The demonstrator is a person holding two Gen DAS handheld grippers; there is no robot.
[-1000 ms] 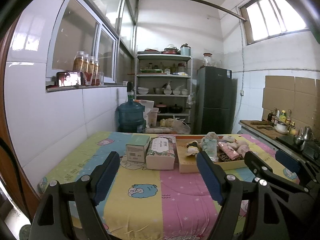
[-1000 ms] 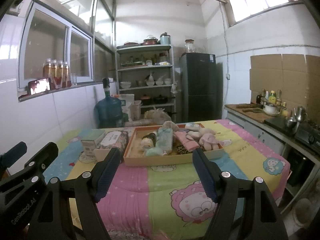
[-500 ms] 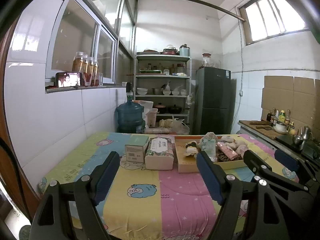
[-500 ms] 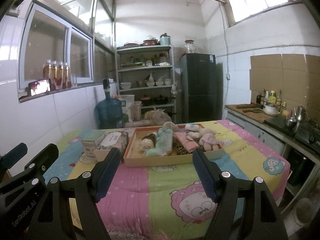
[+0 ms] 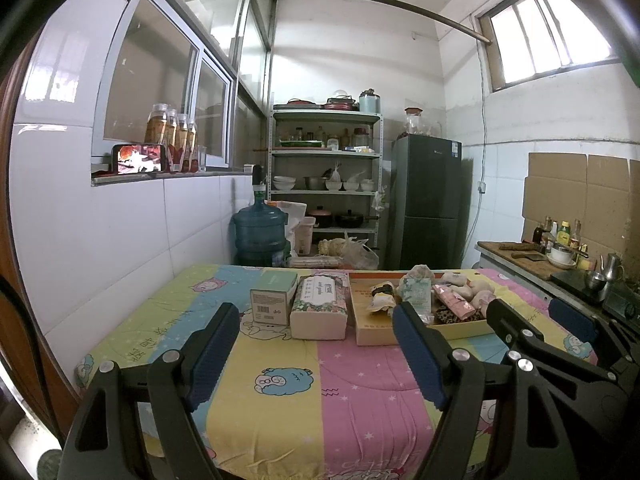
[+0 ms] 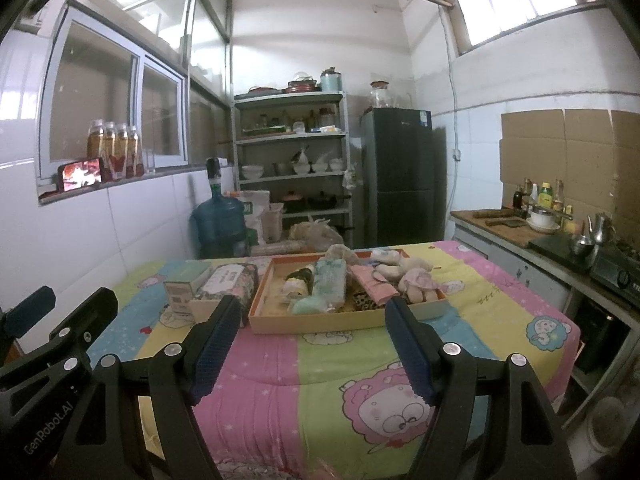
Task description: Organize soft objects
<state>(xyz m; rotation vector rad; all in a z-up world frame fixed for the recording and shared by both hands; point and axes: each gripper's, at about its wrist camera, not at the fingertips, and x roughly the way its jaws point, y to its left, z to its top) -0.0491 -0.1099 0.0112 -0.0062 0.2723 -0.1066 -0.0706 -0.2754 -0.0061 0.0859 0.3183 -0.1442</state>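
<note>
Both tools hang wide and empty over the cartoon-print quilted table (image 6: 500, 304): left tool (image 5: 316, 344), right tool (image 6: 310, 340). Only the right view looks into the shallow orange cardboard tray (image 6: 344, 322), where the soft packets and plush pieces (image 6: 328, 286) lie heaped. From the left, a floral tissue pack (image 5: 318, 312) and small green-topped box (image 5: 272, 300) stand just beside it.

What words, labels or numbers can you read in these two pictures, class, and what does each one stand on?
"GenRobot.AI": white letters on the black body of the left gripper, seen in the right wrist view.
Tablecloth: large printed characters along the yellow stripe, too distorted to read.
Tissue pack: label print too small to read.
Small box: barcode label, blurred.
Fridge: sticker too small to read.
</note>
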